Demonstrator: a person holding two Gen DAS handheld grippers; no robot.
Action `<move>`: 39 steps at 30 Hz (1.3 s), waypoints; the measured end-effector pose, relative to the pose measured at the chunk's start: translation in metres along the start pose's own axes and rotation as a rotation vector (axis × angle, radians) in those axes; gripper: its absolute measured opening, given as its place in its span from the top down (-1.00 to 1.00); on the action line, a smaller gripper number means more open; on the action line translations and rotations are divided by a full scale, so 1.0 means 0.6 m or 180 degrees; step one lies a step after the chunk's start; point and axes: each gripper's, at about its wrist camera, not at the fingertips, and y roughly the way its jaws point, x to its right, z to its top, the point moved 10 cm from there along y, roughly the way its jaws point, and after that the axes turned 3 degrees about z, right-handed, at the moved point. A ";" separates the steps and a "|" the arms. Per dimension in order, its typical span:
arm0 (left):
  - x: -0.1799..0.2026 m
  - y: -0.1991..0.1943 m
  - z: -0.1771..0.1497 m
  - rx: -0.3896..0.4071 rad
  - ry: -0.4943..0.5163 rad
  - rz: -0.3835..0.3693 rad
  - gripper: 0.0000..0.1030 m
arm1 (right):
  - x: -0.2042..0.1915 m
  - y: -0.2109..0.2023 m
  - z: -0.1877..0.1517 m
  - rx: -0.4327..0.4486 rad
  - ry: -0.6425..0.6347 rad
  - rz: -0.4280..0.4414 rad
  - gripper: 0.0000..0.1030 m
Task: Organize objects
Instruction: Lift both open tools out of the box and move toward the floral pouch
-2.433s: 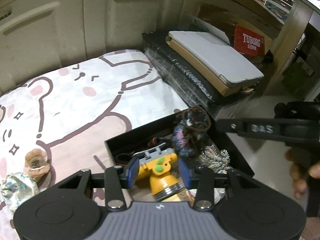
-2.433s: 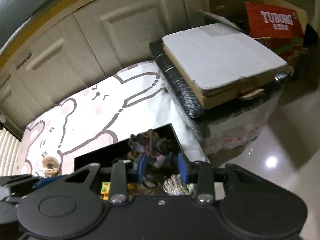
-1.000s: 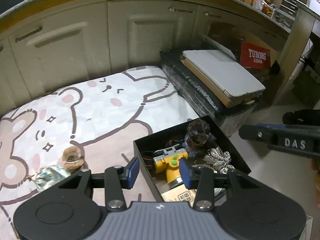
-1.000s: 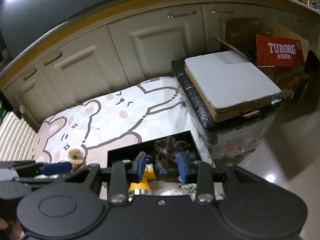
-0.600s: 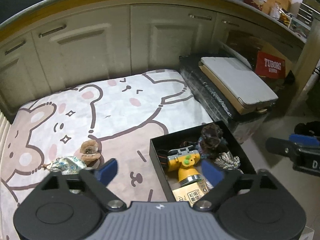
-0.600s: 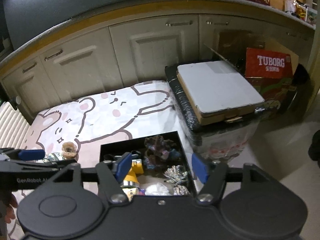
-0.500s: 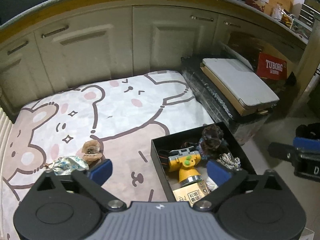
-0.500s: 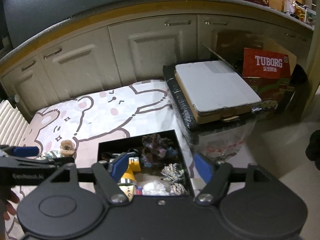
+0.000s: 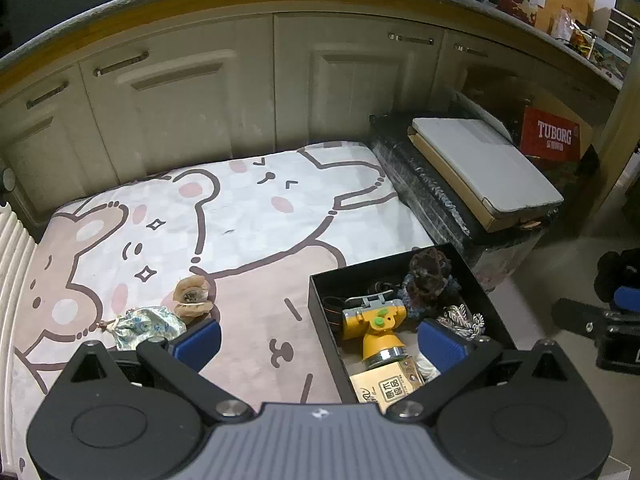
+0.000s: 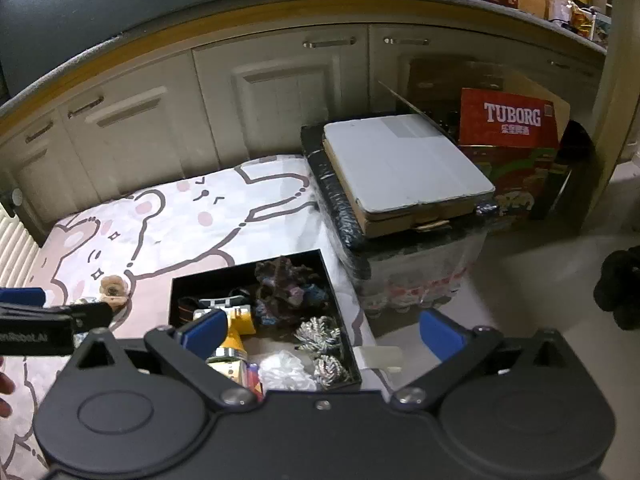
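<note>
Over a cartoon-bear blanket [image 9: 248, 216] spread before cream cabinets, both handheld grippers hang tilted downward with nothing in them: the left gripper [image 9: 318, 340] shows its blue-padded jaws spread to their widest, having just opened, and the right gripper [image 10: 320, 334] has likewise just been opening, its jaws wide and empty above the black box [image 9: 320, 300]. That shallow, matte, square-walled box sits at the blanket's edge and already holds a yellow plastic headlamp [image 9: 374, 322] with a green button, a dark crocheted scrunchie [image 9: 430, 276], a silvery braided scrunchie [image 9: 460, 318], a small tan carton [image 9: 386, 386] printed with characters, and, in the right wrist view, something white and crinkled [image 10: 286, 372]. Two pieces lie loose on the blanket, well to the left of the box: a beige fabric flower [image 9: 192, 294], soft and ruffled, touching a shiny patterned satin pouch [image 9: 146, 326] beside it. The sorting looks nearly finished; the sensible next move is for the left gripper to descend on one loose piece, closing across its bunched middle rather than its slippery edge, since thin satin may slide from the pads.
</note>
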 end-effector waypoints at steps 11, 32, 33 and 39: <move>-0.017 0.009 -0.006 0.0004 -0.0023 0.0030 -1.00 | 0.000 0.020 -0.007 -0.0029 0.0009 -0.0088 -1.00; -0.167 0.010 -0.030 -0.0001 -0.0307 0.0391 -1.00 | -0.143 0.074 -0.001 -0.0084 -0.0249 0.0255 -1.00; -0.176 0.008 -0.031 0.0004 -0.0325 0.0413 -1.00 | -0.151 0.075 -0.002 -0.0088 -0.0263 0.0273 -1.00; -0.234 -0.004 -0.043 0.0027 -0.0430 0.0567 -1.00 | -0.210 0.085 -0.001 -0.0092 -0.0351 0.0411 -1.00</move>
